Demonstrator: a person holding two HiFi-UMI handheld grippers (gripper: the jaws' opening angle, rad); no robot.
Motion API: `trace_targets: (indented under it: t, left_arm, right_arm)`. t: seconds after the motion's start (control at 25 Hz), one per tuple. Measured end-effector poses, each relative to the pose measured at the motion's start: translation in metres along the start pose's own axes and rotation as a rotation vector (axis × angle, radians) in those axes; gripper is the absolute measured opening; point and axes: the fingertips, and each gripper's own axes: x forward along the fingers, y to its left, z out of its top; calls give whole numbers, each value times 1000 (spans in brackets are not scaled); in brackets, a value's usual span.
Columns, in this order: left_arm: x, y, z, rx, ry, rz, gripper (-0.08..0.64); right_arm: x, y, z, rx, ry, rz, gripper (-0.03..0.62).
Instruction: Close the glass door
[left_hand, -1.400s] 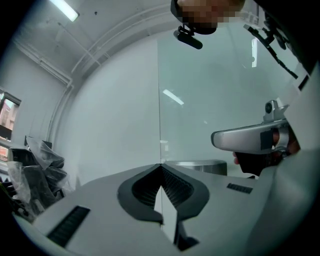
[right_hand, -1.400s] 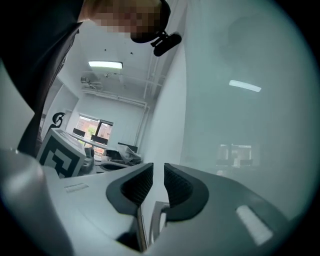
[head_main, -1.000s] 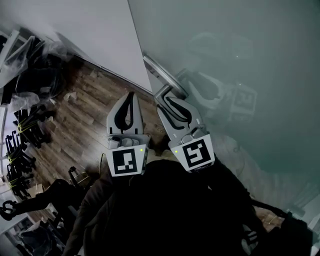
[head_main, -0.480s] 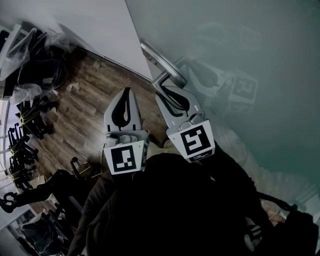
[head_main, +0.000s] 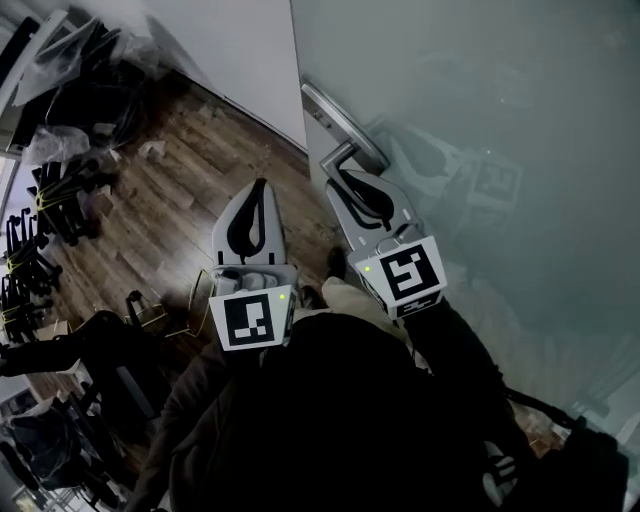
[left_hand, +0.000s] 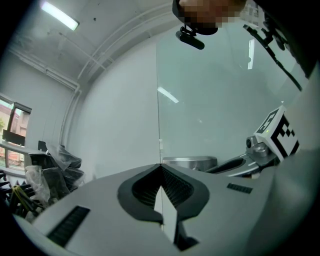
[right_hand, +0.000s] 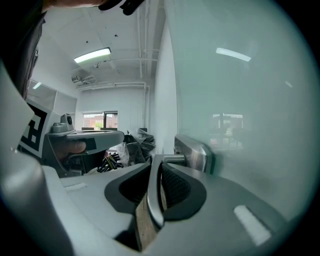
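Right gripper (head_main: 345, 180) is clamped on the lever of the door handle (head_main: 340, 120) - in the right gripper view the metal lever (right_hand: 154, 192) runs straight down between the two jaws, which are squeezed onto it from both sides. The handle sits near the edge of the frosted glass door (head_main: 480, 120), which fills the upper right of the head view, and that edge runs up alongside the white wall (head_main: 220, 50).

Left gripper (head_main: 258, 195) hangs just beside the right one over the wooden floor (head_main: 180, 210), apart from the door. Its jaws are pressed together with nothing between them, and its own view shows the glass edge (left_hand: 159, 100) straight ahead.

A pile of black gear (head_main: 60, 190) lies on the floor further left.
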Motion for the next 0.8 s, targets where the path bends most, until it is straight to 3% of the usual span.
trace_targets:
  t: [0.36,0.52,0.8]
  left_arm:
    - [-92,30,-6,-25,14,76,-3]
    - [-124,29,8,3,19,113,-3]
    - [-202,25,27,6,-21,251,-4]
  right_arm:
    - [-9,81,-1,-35,-4,94,67]
    - [-22,116,7,-45,-4,140,67]
    - [-47,181,11,-66,-16,218,67]
